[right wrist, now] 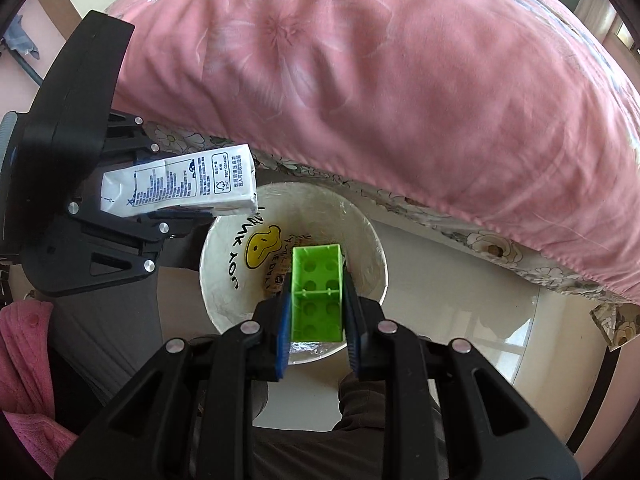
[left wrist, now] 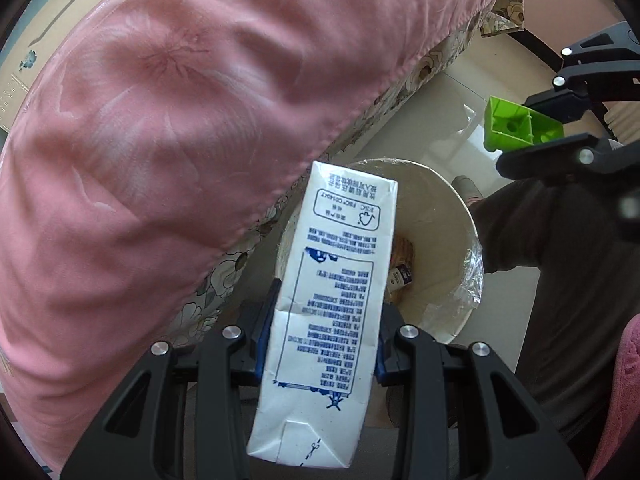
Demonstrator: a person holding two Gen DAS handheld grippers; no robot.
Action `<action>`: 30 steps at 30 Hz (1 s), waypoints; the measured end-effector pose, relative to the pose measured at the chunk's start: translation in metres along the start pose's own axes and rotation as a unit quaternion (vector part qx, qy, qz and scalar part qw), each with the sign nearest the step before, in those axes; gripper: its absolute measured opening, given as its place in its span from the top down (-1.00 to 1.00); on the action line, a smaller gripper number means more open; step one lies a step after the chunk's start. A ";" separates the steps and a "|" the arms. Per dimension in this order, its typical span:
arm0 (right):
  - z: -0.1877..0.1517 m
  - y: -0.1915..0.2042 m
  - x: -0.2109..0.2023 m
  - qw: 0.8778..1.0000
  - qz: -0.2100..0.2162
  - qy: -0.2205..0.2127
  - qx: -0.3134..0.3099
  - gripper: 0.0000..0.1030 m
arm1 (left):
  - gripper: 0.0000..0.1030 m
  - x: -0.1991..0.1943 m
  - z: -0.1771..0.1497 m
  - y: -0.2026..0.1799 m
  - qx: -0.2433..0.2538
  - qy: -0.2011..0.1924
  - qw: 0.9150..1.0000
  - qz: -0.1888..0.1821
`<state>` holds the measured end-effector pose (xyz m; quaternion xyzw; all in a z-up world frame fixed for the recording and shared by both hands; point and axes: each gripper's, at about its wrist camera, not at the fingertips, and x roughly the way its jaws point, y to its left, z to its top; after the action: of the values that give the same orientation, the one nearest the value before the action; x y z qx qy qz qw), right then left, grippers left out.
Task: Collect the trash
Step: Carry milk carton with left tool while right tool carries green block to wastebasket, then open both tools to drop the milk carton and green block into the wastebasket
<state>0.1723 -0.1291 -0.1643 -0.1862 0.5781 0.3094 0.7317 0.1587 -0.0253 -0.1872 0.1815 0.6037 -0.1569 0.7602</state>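
Note:
My left gripper (left wrist: 320, 340) is shut on a white milk carton (left wrist: 324, 300) with blue print, held over the near rim of a cream round trash bin (left wrist: 448, 216). The carton (right wrist: 180, 184) and left gripper (right wrist: 132, 200) also show in the right wrist view, at the bin's left edge. My right gripper (right wrist: 316, 304) is shut on a green toy brick (right wrist: 318, 296), hollow side up, held right above the open bin (right wrist: 360, 224). The brick (left wrist: 516, 128) and right gripper (left wrist: 560, 128) show at upper right in the left wrist view. Some wrappers lie in the bin's bottom.
A bed with a pink quilt (right wrist: 380, 80) and a floral sheet (right wrist: 480, 240) overhangs right beside the bin. The bin has a clear plastic liner and a yellow smiley print (right wrist: 264, 244). The person's dark trousers (left wrist: 560, 248) and the glossy tiled floor (right wrist: 460, 300) surround it.

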 end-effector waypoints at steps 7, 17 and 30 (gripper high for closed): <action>0.000 -0.002 0.035 0.999 0.022 0.022 0.016 0.54 | 0.23 0.030 0.000 0.004 -0.018 0.021 0.999 -0.019; -0.005 -0.008 0.078 0.997 0.046 0.055 0.037 0.54 | 0.24 0.069 -0.002 0.002 -0.034 0.052 0.997 -0.044; -0.011 -0.019 0.130 0.991 0.064 0.095 0.071 0.54 | 0.23 0.124 0.002 0.004 -0.074 0.097 0.990 -0.075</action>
<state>0.1948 -0.1193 -0.2935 -0.1248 0.6764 0.2949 0.6633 0.1897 -0.0248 -0.3069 0.0930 0.6967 -0.1498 0.6953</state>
